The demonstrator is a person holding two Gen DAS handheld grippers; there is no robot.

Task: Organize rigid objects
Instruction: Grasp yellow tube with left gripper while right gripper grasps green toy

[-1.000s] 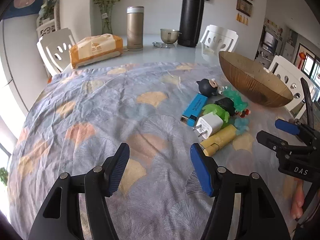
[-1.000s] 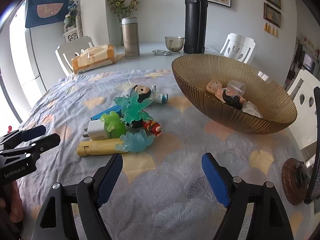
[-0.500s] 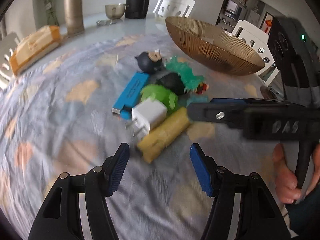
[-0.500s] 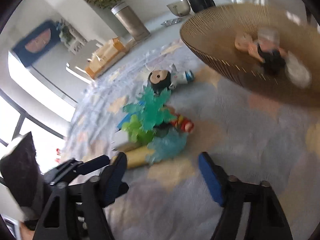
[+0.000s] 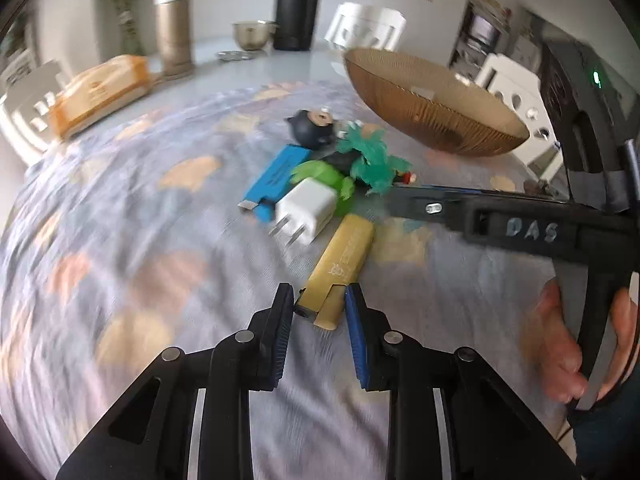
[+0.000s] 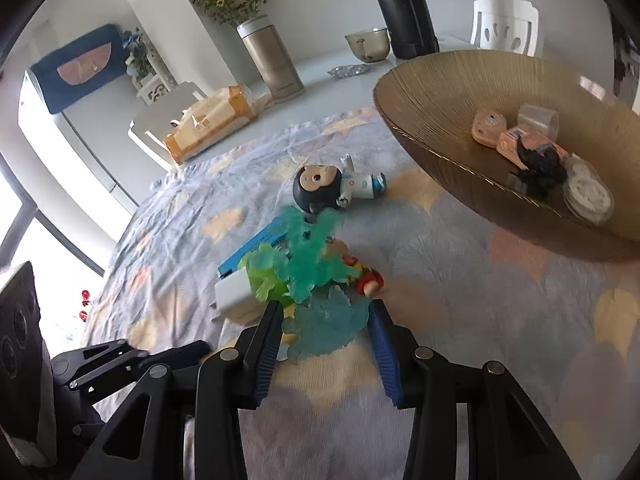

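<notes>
Left wrist view: the left gripper (image 5: 318, 312) has its 2 fingers narrowed around the near end of the yellow lighter (image 5: 340, 256), pinching or nearly so; contact is unclear. The lighter lies mid-tablecloth (image 5: 120, 240), touching the white charger (image 5: 306, 212), which could get dragged along.

Right wrist view: the right gripper (image 6: 324, 332), fingers spread, brackets the blue plastic piece (image 6: 326, 326). Only here do the bowl (image 6: 440, 92)'s contents show.

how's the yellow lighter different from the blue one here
The yellow lighter lies nearest, its end between the left gripper jaws; the blue lighter lies farther back, ungripped. Yellow sits right of the white charger, blue left. Both lie flat on the cloth, same slim shape.
</notes>
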